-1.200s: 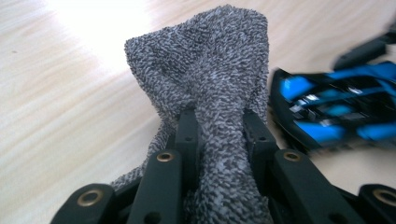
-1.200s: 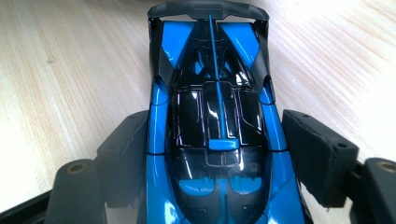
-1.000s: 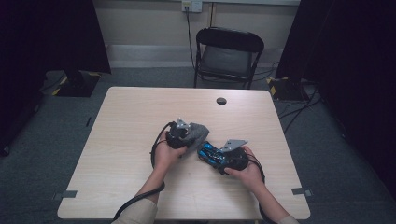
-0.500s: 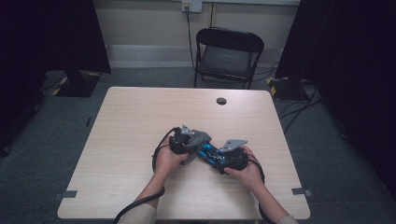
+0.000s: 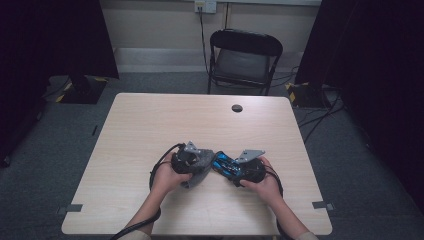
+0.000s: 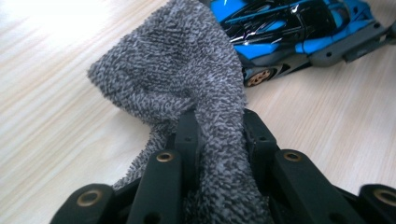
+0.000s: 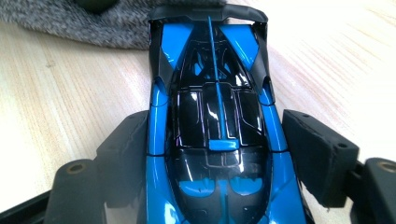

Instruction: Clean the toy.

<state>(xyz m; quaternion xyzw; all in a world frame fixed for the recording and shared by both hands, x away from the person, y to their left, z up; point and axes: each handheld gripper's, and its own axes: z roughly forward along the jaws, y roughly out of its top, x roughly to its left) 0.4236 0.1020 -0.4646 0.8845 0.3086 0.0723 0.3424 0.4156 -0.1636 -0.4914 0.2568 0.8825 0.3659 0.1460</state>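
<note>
Glossy blue-and-black toy car (image 7: 212,135)

The table (image 5: 150,125) is viewed from above; both gripper views, close over it, share the toy car (image 6: 289,32).

Table (image 5: 150,125) open all round (cloth (image 6: 177,70) crowds car (image 7: 215,116)).

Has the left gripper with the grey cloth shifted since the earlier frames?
Yes. The left gripper, shut on the grey cloth, has moved toward the table's near edge, closing on the blue toy car.
</note>
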